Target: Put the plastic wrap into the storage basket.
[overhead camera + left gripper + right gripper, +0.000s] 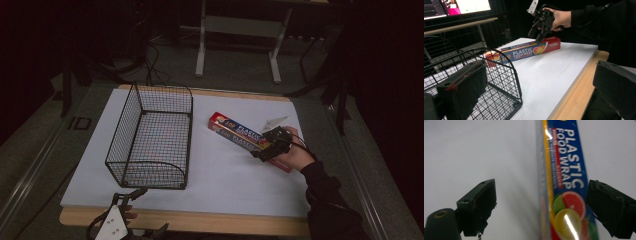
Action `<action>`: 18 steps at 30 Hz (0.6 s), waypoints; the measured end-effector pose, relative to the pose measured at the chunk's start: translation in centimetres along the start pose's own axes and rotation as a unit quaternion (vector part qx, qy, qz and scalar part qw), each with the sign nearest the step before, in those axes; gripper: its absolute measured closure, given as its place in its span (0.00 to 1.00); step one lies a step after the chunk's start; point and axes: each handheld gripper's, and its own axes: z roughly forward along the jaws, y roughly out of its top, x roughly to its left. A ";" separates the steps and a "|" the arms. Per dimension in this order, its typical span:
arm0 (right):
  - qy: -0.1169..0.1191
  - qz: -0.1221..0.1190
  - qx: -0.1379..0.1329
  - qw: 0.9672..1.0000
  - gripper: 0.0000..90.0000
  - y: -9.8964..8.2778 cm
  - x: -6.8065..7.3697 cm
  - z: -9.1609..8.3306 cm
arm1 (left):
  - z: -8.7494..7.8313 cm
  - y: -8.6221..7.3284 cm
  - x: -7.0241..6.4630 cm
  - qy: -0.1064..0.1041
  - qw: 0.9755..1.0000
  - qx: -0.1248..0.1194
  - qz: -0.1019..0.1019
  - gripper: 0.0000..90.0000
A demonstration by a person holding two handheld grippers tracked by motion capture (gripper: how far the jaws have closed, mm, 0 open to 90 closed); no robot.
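A long blue and red box of plastic food wrap (235, 131) lies slantwise on the white board, right of centre. My right gripper (261, 154) is held over the box's near end, open. In the right gripper view the box (564, 170) runs up between the jaws, close to the right one, and the pads are not pressing on it. In the left gripper view that gripper (535, 36) points down at the box (524, 51). My left gripper (149, 211) sits at the table's near edge, open, by the front corner of a black wire basket (122, 130), with nothing between its fingers (461, 87).
The basket (499, 82) stands empty on the left half of the white board (225, 175). A wooden table edge (200, 222) runs along the front. A metal frame (240, 25) stands behind the table, and a lit monitor (461, 6) is off to one side.
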 end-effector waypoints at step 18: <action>0.006 0.008 0.051 0.999 0.15 2.2 -2.2 3.0 | 0.1 0.0 -0.1 0.002 1.000 0.006 0.006 0.00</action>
